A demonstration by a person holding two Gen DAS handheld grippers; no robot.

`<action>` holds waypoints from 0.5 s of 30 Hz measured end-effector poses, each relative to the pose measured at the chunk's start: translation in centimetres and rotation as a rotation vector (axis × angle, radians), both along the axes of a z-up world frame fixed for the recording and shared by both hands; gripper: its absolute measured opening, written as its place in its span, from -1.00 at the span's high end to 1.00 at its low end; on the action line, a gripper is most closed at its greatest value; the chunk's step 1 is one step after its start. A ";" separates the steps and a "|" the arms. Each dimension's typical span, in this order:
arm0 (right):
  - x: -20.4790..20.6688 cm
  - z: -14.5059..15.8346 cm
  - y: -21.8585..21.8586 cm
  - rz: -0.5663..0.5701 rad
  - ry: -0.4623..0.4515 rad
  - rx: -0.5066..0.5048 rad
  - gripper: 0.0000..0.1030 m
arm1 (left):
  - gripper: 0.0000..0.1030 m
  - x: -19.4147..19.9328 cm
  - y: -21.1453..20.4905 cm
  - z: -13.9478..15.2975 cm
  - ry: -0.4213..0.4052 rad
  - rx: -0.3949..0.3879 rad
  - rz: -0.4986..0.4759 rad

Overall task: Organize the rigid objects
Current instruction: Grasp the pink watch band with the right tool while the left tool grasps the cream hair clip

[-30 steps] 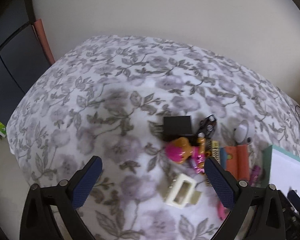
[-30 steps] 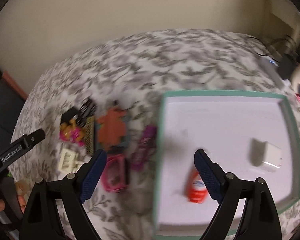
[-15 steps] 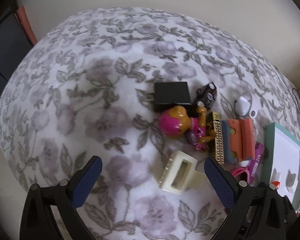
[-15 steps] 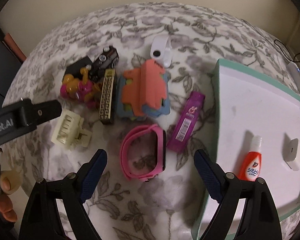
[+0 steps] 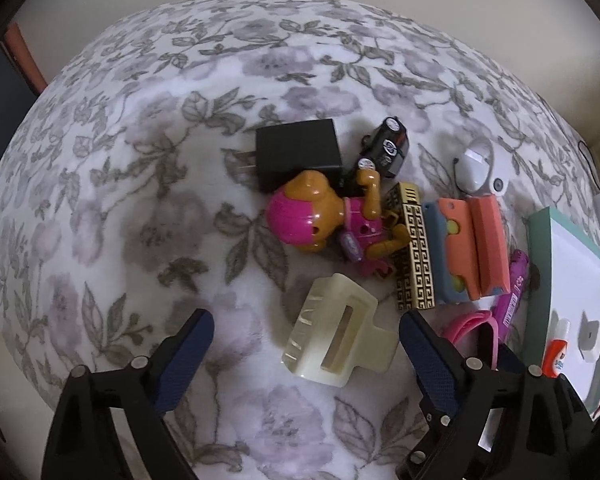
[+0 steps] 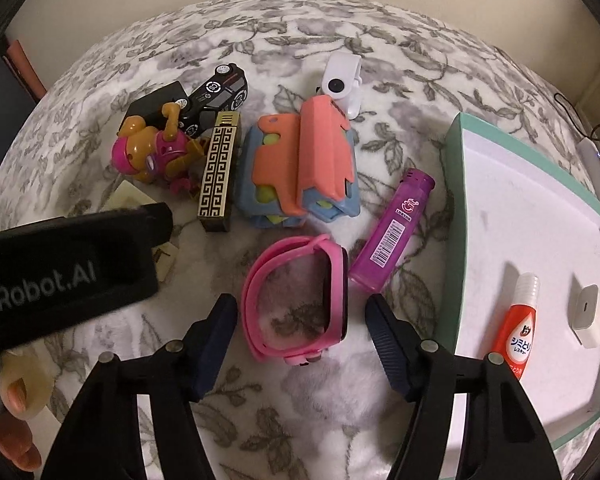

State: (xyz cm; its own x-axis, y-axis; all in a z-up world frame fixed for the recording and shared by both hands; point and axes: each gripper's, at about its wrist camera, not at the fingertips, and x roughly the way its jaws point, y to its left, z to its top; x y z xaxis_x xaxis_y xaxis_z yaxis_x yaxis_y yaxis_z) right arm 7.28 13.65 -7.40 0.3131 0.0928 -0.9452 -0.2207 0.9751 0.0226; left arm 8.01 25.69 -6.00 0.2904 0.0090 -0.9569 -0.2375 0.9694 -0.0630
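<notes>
My left gripper (image 5: 306,344) gapes over one cream hair clip (image 5: 338,342); my right gripper (image 6: 300,322), jaws apart, flanks one pink watch (image 6: 298,298) on the floral blanket (image 6: 380,40). One teal tray (image 6: 454,184) holds one red bottle (image 6: 516,330) and one white charger (image 6: 588,316).

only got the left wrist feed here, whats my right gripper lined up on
Observer: The right gripper is open, with the pink watch lying between its fingertips.
Operator: whats on the purple thing next to it, i only see a sliver
Observer: The purple lighter lies flat on the blanket with a barcode label facing up.
Operator: tray contents?
Observer: The tray holds an orange-red bottle with Japanese print and a small white charger, lying apart.
</notes>
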 end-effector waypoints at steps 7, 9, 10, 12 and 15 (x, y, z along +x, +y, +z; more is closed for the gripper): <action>-0.1 -0.1 0.1 -0.009 -0.008 0.001 -0.13 | -0.64 0.4 -1.8 0.1 0.000 0.014 -0.051; 0.0 -0.1 0.1 -0.009 -0.009 0.004 -0.07 | -0.56 0.5 -2.3 0.1 0.002 0.007 -0.064; -0.1 0.1 -0.1 -0.009 -0.009 0.004 -0.04 | -0.50 0.6 -2.5 0.1 0.004 -0.001 -0.071; -0.1 0.1 -0.2 -0.010 -0.009 0.006 -0.01 | -0.35 0.7 -2.5 -0.1 0.010 -0.022 -0.084; 0.0 0.2 -0.3 -0.011 -0.007 0.012 -0.01 | -0.09 0.8 -2.9 -0.3 0.016 -0.061 -0.098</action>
State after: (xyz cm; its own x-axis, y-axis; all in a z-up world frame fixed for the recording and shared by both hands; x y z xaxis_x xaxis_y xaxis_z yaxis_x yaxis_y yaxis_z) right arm 7.23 13.34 -7.22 0.3202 0.1004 -0.9420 -0.2106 0.9770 0.0326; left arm 8.81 22.74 -6.28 0.2722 -0.0774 -0.9591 -0.1435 0.9823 -0.1200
